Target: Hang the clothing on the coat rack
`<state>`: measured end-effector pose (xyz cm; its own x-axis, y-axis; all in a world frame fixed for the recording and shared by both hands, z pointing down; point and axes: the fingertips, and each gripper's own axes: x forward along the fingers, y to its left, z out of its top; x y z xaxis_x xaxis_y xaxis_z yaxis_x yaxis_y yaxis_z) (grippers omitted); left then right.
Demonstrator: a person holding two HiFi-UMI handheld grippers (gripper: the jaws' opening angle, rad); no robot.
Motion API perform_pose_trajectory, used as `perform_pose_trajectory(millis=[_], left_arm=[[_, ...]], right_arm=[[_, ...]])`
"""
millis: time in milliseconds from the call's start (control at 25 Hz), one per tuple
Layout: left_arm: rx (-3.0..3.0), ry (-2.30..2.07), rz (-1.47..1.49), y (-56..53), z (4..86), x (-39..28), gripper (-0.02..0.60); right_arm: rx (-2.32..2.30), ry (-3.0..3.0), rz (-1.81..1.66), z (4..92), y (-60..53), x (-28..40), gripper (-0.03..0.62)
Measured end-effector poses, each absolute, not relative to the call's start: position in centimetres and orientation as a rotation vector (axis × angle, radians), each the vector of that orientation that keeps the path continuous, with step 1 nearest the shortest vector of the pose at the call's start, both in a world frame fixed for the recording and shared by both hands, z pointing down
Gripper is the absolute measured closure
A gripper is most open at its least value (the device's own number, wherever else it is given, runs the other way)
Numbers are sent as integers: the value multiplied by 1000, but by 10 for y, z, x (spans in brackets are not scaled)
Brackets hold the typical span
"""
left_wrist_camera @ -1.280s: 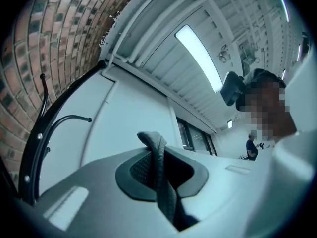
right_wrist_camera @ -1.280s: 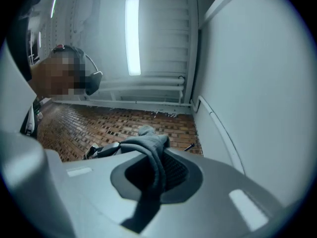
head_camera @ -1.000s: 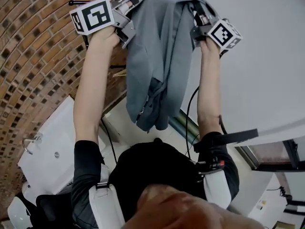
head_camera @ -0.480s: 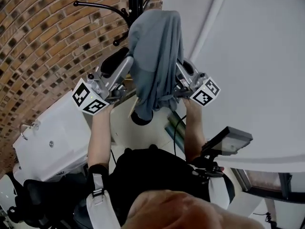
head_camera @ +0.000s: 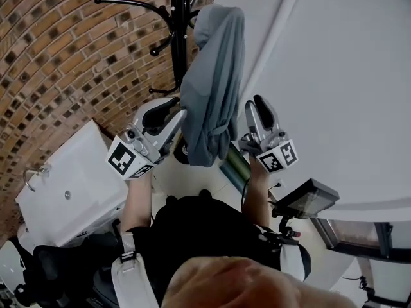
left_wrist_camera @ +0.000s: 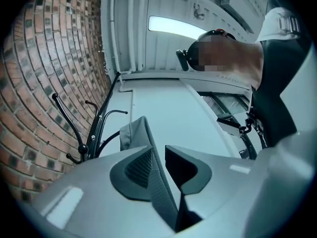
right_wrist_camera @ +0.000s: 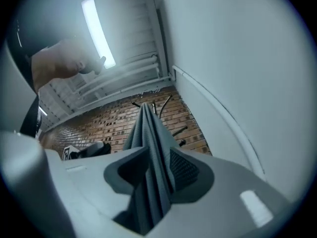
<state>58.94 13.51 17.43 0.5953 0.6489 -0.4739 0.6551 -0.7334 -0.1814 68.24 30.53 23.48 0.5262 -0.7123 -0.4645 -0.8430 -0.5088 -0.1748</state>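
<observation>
Grey cloth garment (head_camera: 215, 76) on black metal coat rack (head_camera: 180, 37).
Left tool (head_camera: 168, 111) and right tool (head_camera: 256, 105) just opened, garment edges loose between their jaws; white wall (head_camera: 334, 76) close by.

Clothing (head_camera: 215, 88), head view centre: soft grey cloth is hanging matt, its fine weave showing where a fold is lying between my jaws, which have just been opening. My left gripper (left_wrist_camera: 158, 150) and right gripper (right_wrist_camera: 159, 150) are showing smooth matt grey plastic with ribbed dark pads (right_wrist_camera: 184, 171). Coat rack (head_camera: 180, 37), top: black metal is gleaming faintly. Brick wall (head_camera: 58, 63), upper left, is looking rough and matt; white wall (head_camera: 334, 76), right, is looking smooth.
</observation>
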Motion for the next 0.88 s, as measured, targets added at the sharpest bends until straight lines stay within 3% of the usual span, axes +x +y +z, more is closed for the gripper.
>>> perform_pose_trajectory(millis=[440, 600, 880], left_arm=[[2726, 1293, -773, 149, 198, 560, 500], [2710, 1323, -797, 139, 206, 555, 500], [2694, 1311, -780, 130, 236, 547, 502]], right_arm=[[-2416, 1456, 451, 239, 254, 593, 508], [-2495, 1436, 411, 245, 240, 579, 591], [-2693, 1340, 376, 258, 250, 545, 591]])
